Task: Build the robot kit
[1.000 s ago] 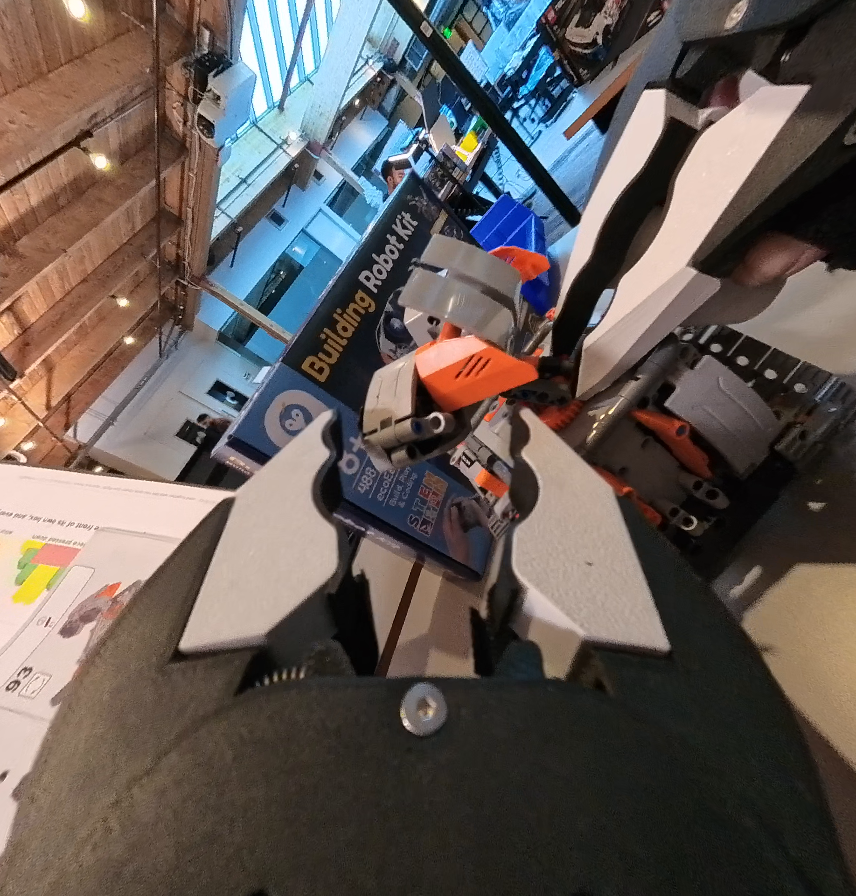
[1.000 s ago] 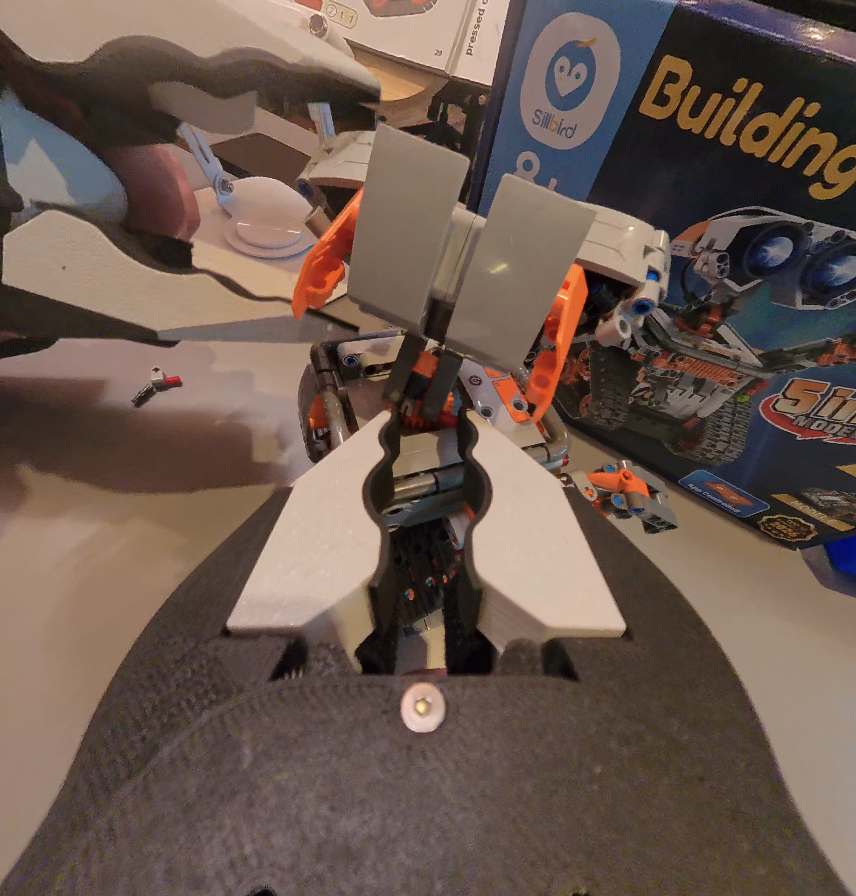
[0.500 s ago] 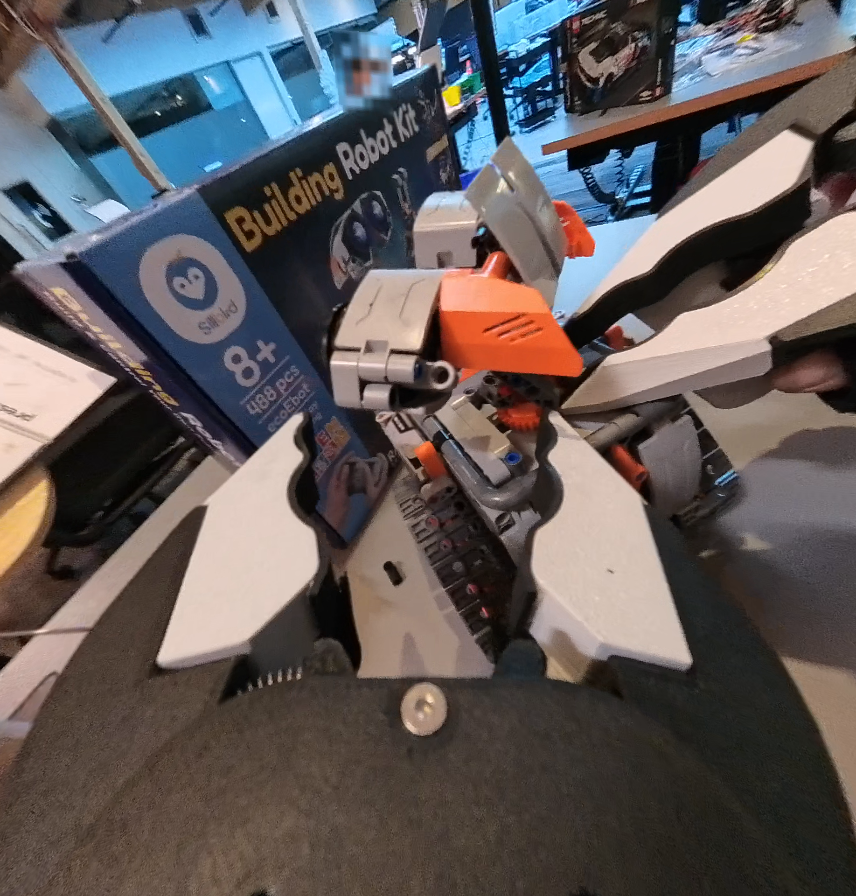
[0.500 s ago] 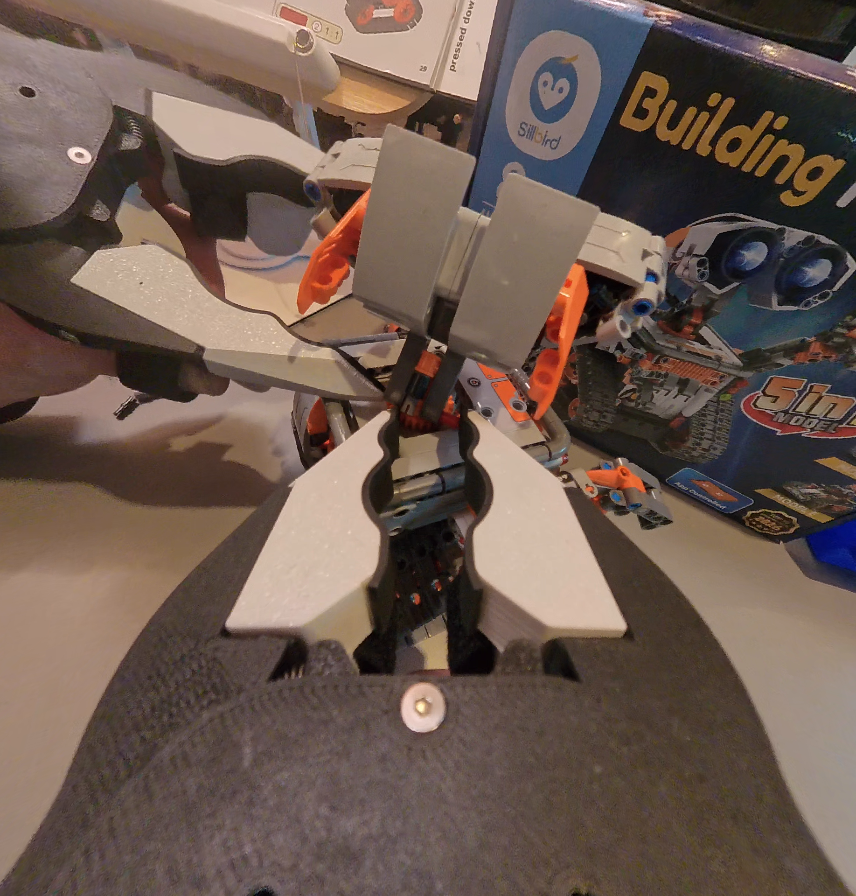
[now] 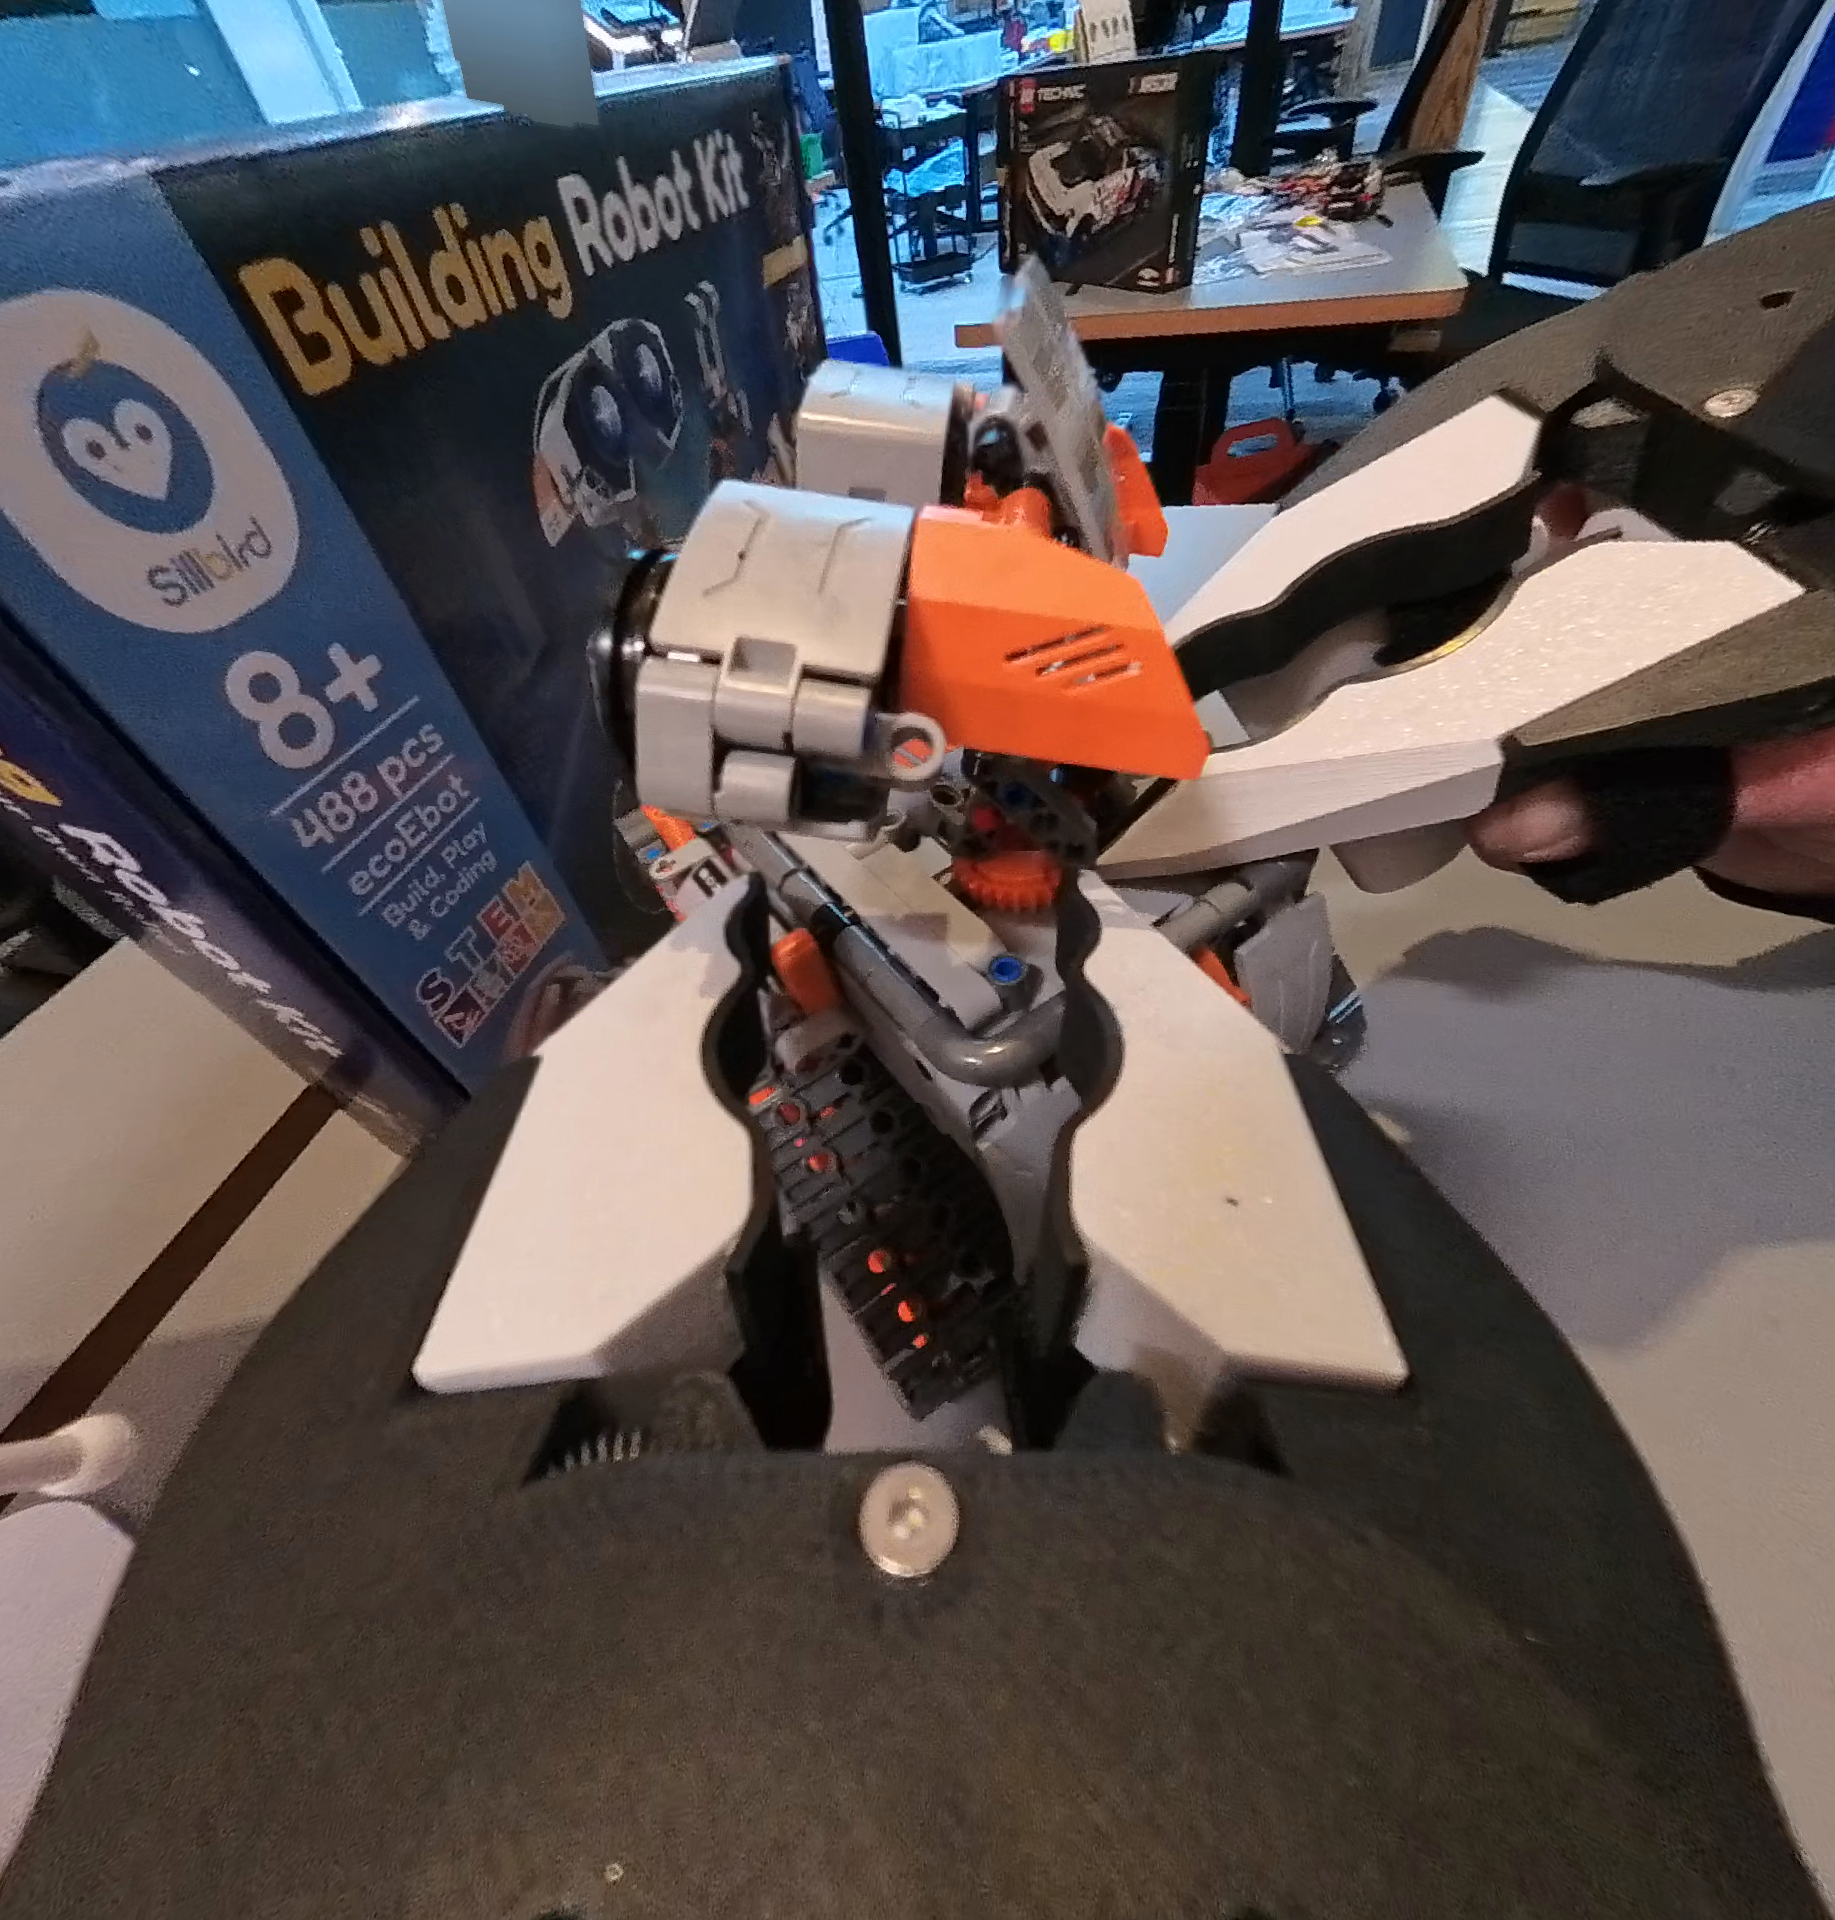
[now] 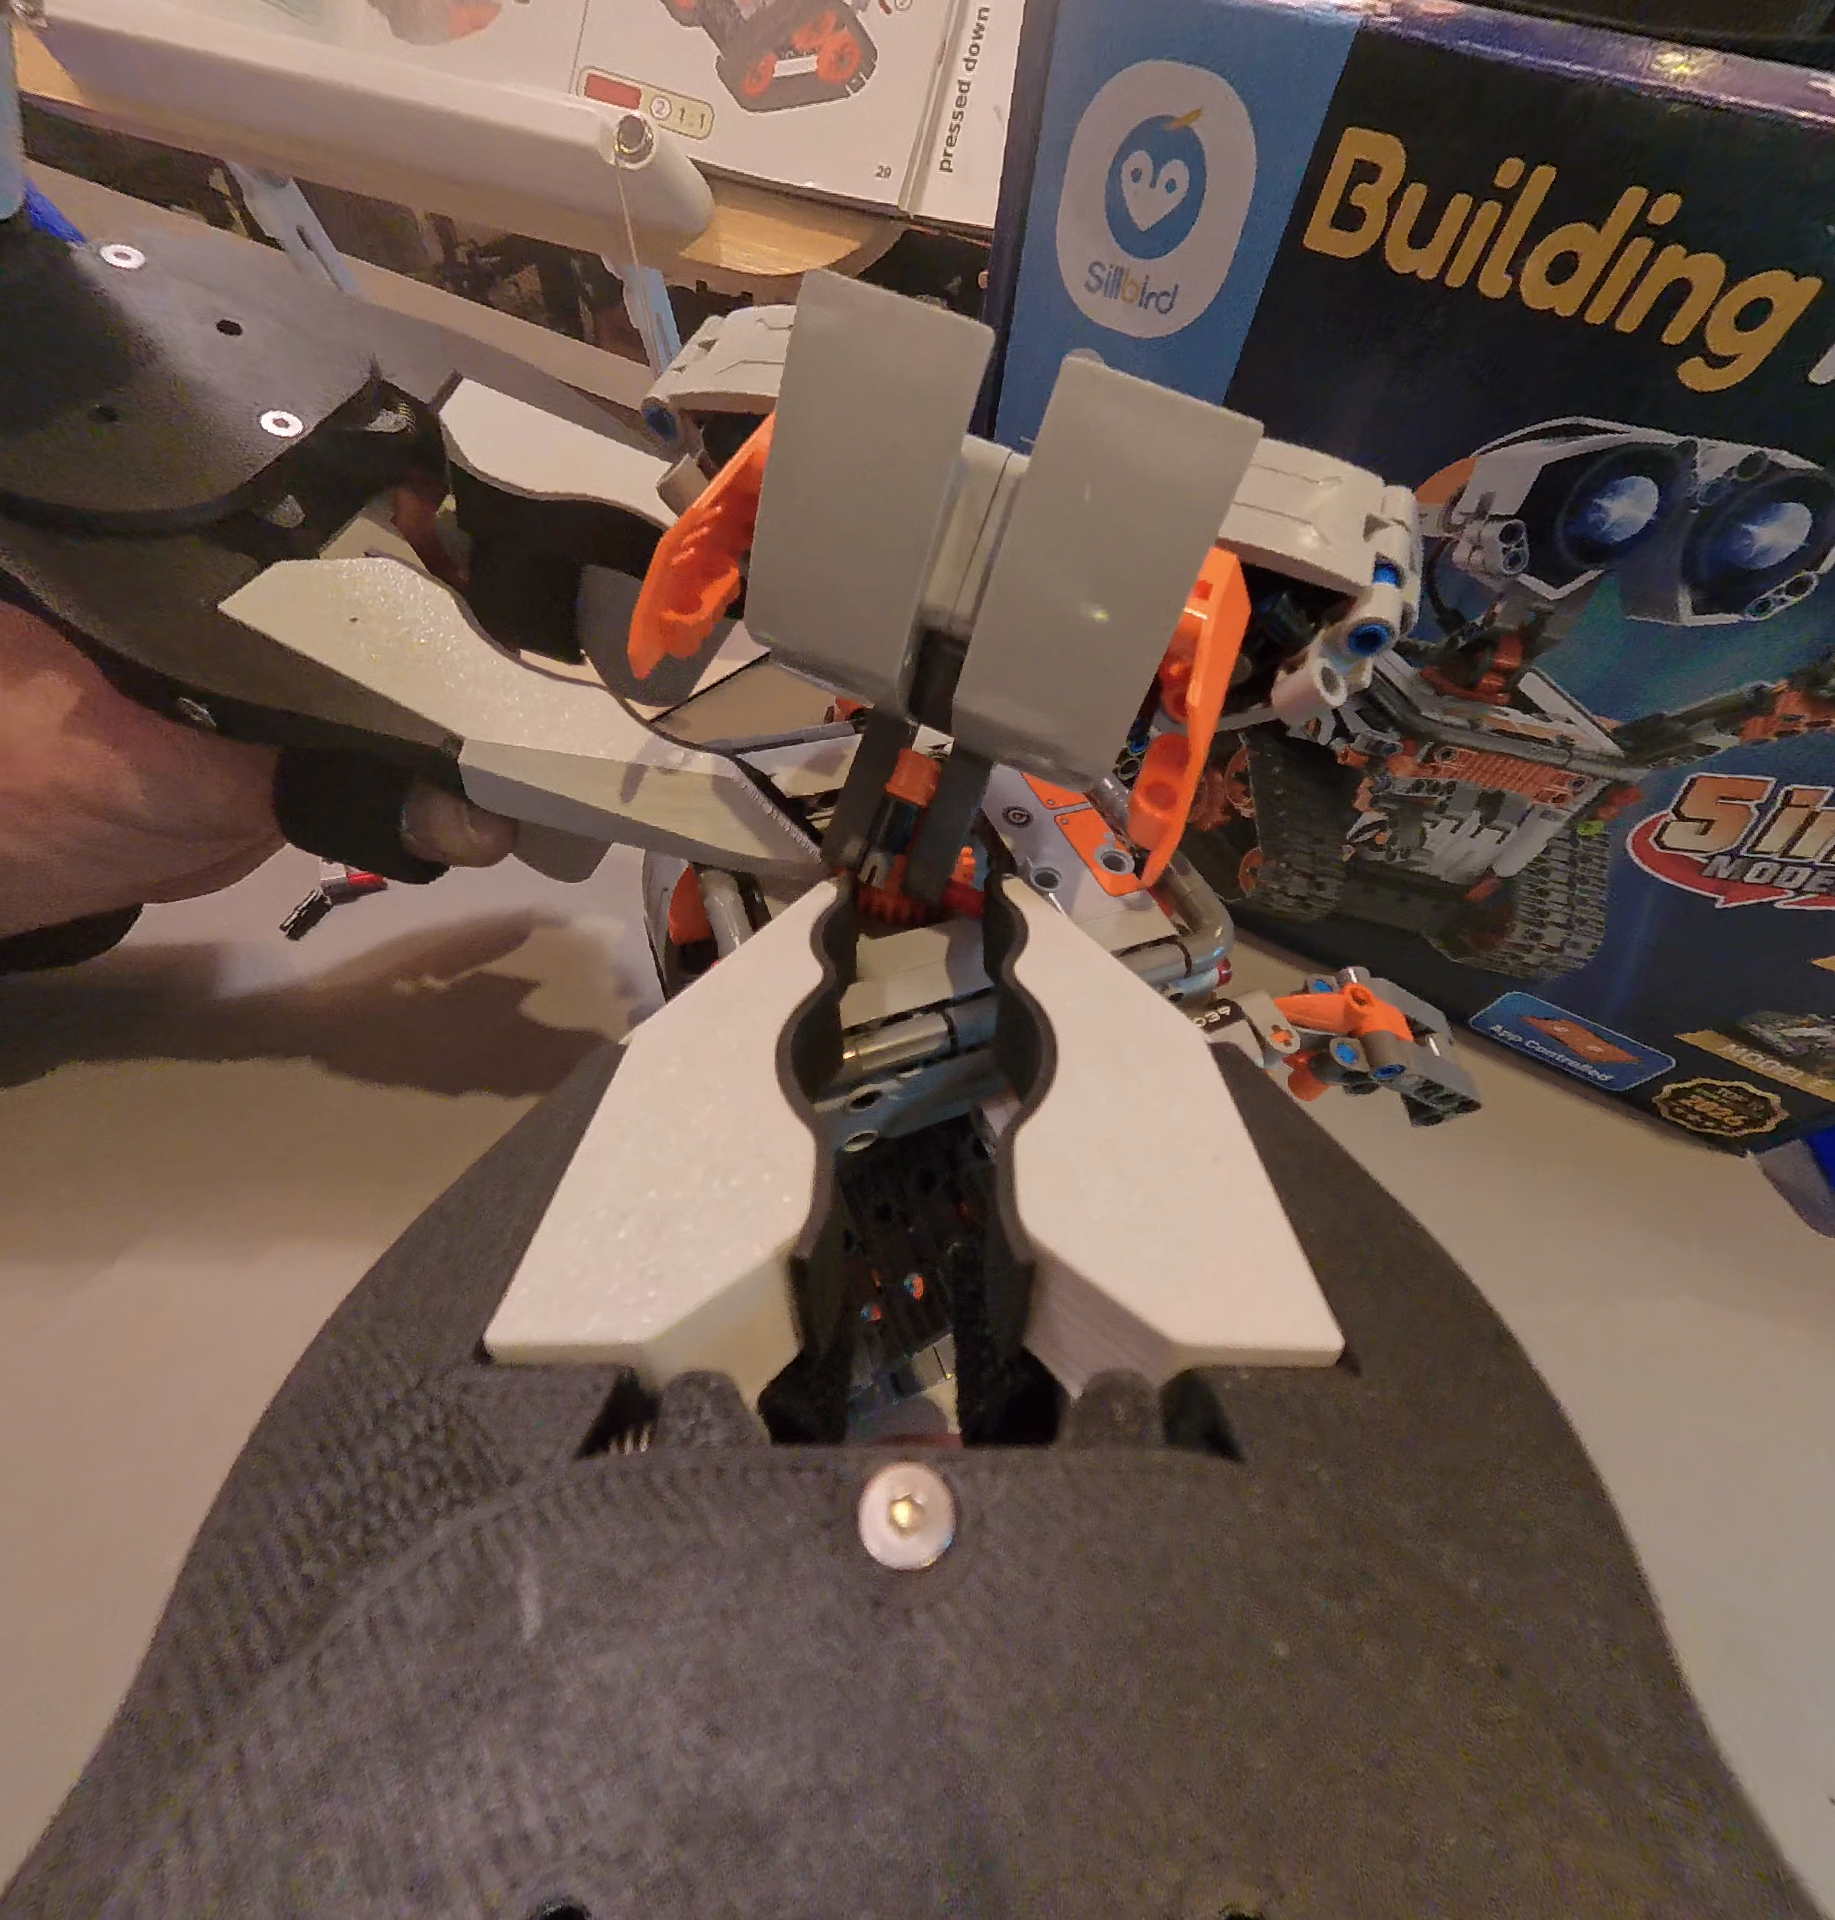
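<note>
A grey and orange brick-built robot model (image 5: 1038, 665) stands on the pale table (image 5: 1578, 1091). My left gripper (image 5: 913, 904) is closed in on its lower chassis, and both fingers touch its sides beside the black track. My right gripper (image 6: 918, 904) is shut on the model's body (image 6: 996, 561) from another side, just below two upright grey panels. Each gripper shows in the other's view: a right finger (image 5: 1360, 779) reaches in under the orange head, and a left finger (image 6: 580, 748) comes in from the left. A gloved hand holds each one.
A large dark blue kit box (image 6: 1515, 260) stands right behind the model and shows in the left wrist view (image 5: 269, 582) too. A small orange and grey sub-assembly (image 6: 1360, 1039) lies by the box. A tiny loose piece (image 6: 331, 899) lies at left. An open instruction booklet (image 6: 788, 62) is behind.
My left gripper swung down level with the model, moved in around its chassis and narrowed its jaws onto it. My right gripper kept its hold and hardly moved.
</note>
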A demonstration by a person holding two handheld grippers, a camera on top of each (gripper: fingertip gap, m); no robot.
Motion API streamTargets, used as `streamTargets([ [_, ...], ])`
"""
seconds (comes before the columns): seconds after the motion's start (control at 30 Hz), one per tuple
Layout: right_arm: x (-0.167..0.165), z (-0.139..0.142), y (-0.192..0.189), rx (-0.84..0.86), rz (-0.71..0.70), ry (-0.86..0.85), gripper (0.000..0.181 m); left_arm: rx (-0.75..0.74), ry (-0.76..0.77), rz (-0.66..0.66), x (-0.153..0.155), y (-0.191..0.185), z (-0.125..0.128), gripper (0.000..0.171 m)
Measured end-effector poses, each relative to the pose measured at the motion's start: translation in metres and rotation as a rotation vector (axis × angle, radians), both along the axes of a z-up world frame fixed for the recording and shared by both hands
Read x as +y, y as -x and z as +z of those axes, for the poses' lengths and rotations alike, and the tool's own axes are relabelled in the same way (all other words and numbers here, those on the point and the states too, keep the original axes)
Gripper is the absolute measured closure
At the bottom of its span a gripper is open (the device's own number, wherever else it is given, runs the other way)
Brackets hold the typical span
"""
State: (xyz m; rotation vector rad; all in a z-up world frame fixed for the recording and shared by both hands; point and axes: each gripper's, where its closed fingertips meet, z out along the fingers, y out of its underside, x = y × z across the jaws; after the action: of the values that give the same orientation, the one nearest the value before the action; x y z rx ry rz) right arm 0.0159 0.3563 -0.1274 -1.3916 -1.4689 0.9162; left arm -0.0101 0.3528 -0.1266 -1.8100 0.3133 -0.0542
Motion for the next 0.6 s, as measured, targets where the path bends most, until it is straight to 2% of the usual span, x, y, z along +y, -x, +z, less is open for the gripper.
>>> streamTargets([
  [0.13,0.0002,-0.0001,0.0002,-0.003,0.003,-0.001,0.158,-0.024,0.013,-0.04,-0.0002,-0.0038,-0.001,0.124],
  [0.6,0.0017,0.0001,0.0015,-0.011,-0.002,-0.014,0.158,-0.056,0.023,-0.046,0.0012,-0.0029,-0.0011,0.126],
])
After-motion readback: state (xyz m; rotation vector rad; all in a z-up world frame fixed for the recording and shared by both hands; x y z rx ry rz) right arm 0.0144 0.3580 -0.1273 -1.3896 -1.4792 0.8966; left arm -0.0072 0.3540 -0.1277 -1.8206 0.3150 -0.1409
